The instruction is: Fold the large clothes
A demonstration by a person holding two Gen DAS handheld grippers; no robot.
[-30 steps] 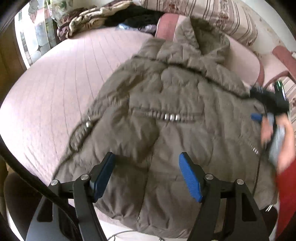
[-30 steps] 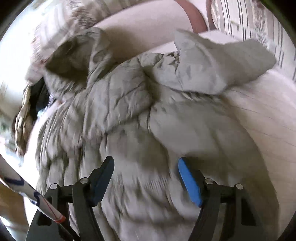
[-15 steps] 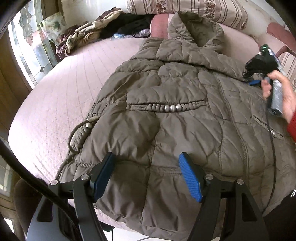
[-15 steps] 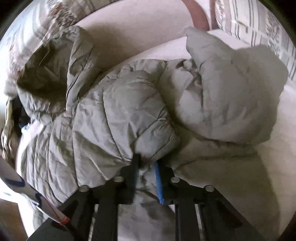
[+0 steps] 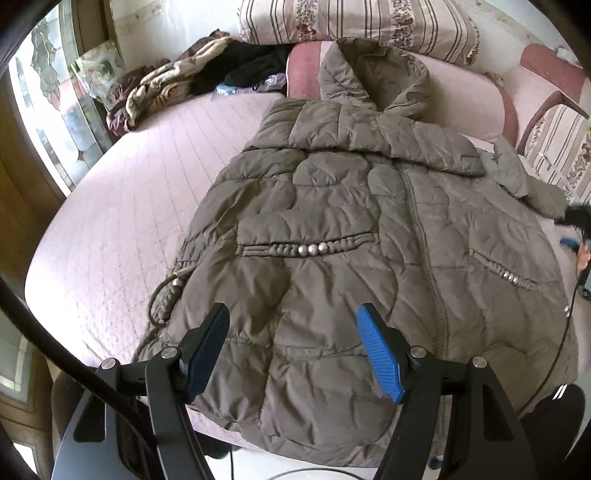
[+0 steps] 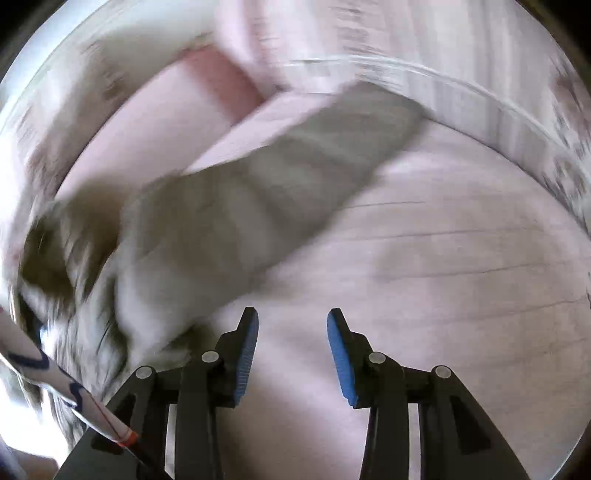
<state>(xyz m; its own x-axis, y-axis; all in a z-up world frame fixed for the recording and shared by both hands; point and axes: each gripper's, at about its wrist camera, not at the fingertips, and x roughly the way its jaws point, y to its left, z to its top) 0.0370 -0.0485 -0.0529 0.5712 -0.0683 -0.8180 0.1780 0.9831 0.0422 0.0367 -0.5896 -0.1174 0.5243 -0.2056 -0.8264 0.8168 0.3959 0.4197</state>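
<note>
A large olive-brown quilted hooded jacket (image 5: 332,236) lies spread front-up on the pink bed (image 5: 122,206), hood toward the pillows. My left gripper (image 5: 291,325) is open and empty, hovering above the jacket's hem. The right gripper shows at the far right edge of the left wrist view (image 5: 576,225), beside the jacket's right sleeve (image 5: 524,181). In the blurred right wrist view, my right gripper (image 6: 291,332) is open and empty over bare pink bedding (image 6: 443,277); the sleeve (image 6: 258,199) lies stretched out to its upper left.
Striped pillows (image 5: 362,22) and a pink bolster (image 5: 303,70) line the bed's head. A heap of clothes and blankets (image 5: 177,85) sits at the far left corner near a stained-glass window (image 5: 44,92). A chair (image 5: 550,92) stands at right.
My right gripper had shut on the jacket's sleeve half a second ago; it has now opened, let the sleeve go and moved right over bare bedding. The sleeve now lies straightened outward.
</note>
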